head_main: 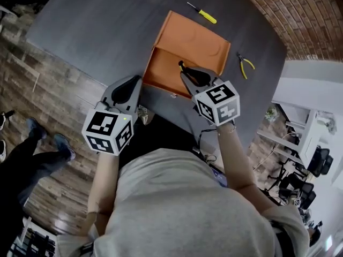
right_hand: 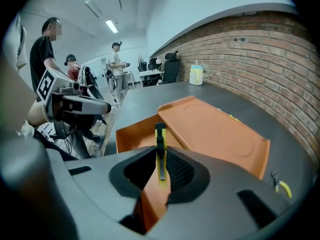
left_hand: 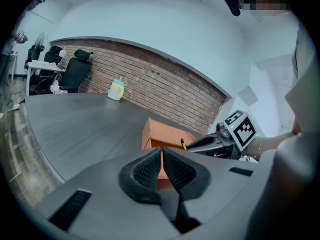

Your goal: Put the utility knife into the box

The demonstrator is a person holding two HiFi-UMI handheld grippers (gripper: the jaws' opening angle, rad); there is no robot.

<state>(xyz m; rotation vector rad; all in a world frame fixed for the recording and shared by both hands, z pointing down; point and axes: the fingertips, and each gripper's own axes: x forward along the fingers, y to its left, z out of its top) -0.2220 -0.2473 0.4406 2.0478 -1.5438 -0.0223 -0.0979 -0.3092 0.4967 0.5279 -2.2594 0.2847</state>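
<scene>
An orange box [head_main: 163, 71] lies open on the dark table [head_main: 96, 31], its lid [head_main: 195, 39] folded back flat. My right gripper [head_main: 185, 71] hangs over the box's open tray, shut on a black and yellow utility knife [right_hand: 160, 149] that stands on edge between the pads. The knife's tip [head_main: 181, 65] pokes out past the jaws above the tray. My left gripper [head_main: 134, 84] sits by the box's near left corner with jaws together and nothing in them. From the left gripper view, the box [left_hand: 160, 136] and the right gripper [left_hand: 200, 143] are just ahead.
A yellow-handled screwdriver [head_main: 202, 13] lies beyond the lid, and yellow pliers [head_main: 245, 65] lie to its right. A cup [right_hand: 196, 75] stands far off by the brick wall. Several people stand in the room past the table edge.
</scene>
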